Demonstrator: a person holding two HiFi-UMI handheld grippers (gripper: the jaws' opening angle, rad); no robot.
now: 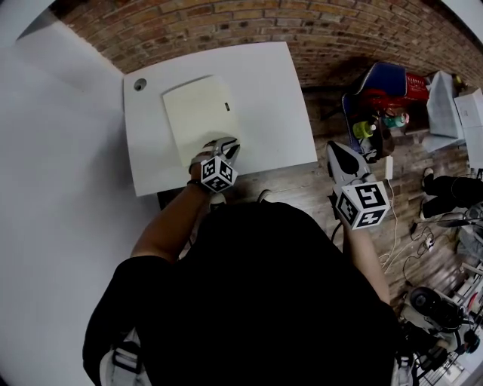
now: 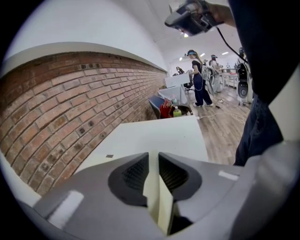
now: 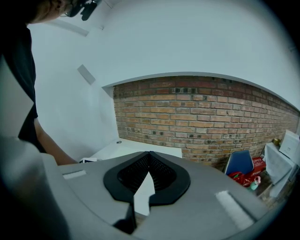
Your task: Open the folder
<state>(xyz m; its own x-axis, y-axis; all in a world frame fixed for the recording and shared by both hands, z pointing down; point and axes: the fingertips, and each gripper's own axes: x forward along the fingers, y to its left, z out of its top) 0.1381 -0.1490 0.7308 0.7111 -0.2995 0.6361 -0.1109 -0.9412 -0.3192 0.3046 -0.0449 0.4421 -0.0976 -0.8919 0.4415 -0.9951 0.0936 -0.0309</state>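
Folder (image 1: 198,113) lies on the white table (image 1: 287,113), its long axis running from you toward the brick wall (image 1: 226,22). A blue chair (image 1: 385,75) stands well apart. Your left gripper (image 1: 226,143) clamps and hides the folder's near edge. Your right gripper (image 1: 336,149) is off-table, jaws together and empty.
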